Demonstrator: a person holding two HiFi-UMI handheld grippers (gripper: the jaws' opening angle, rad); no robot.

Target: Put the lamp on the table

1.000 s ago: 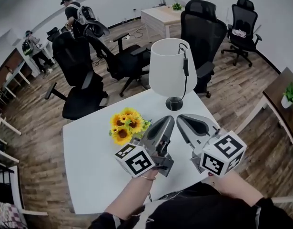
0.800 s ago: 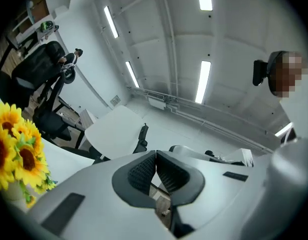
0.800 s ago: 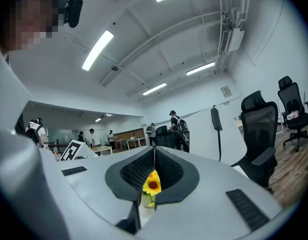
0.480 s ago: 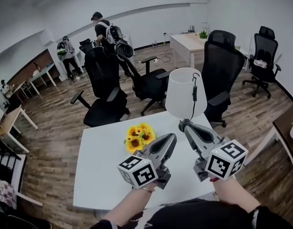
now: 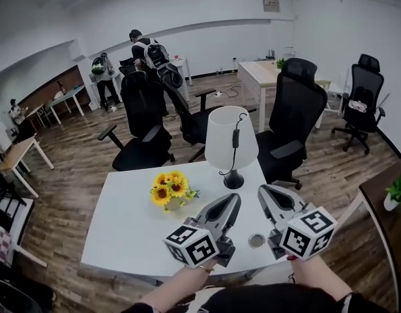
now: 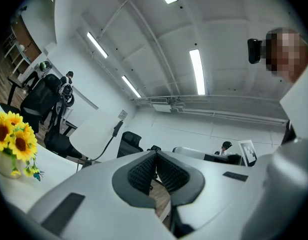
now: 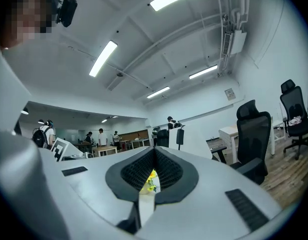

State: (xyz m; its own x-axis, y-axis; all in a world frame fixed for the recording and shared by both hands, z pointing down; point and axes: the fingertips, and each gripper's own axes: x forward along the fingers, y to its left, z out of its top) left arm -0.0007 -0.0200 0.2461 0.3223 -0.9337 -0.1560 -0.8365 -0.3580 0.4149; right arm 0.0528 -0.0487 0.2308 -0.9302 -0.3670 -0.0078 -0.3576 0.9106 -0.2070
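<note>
A lamp (image 5: pixel 231 142) with a white shade, a black base and a black cord switch stands upright at the far edge of the white table (image 5: pixel 122 220). It also shows in the left gripper view as a white lamp shade (image 6: pixel 96 133). My left gripper (image 5: pixel 234 201) and right gripper (image 5: pixel 264 193) hover over the table's near edge, side by side, short of the lamp. Both are shut with nothing between the jaws. In the left gripper view the left gripper (image 6: pixel 155 156) has its pads together, and so has the right gripper (image 7: pixel 154 153) in the right gripper view.
A bunch of sunflowers (image 5: pixel 170 188) stands on the table left of the lamp. A small round disc (image 5: pixel 256 241) lies near the front edge between the grippers. Black office chairs (image 5: pixel 143 119) crowd the far side, one chair (image 5: pixel 295 113) right behind the lamp. People stand at desks farther back.
Both grippers have drawn back from the lamp toward the table's near edge and risen a little. The head view has tilted up, so more of the room shows. The lamp stays put.
</note>
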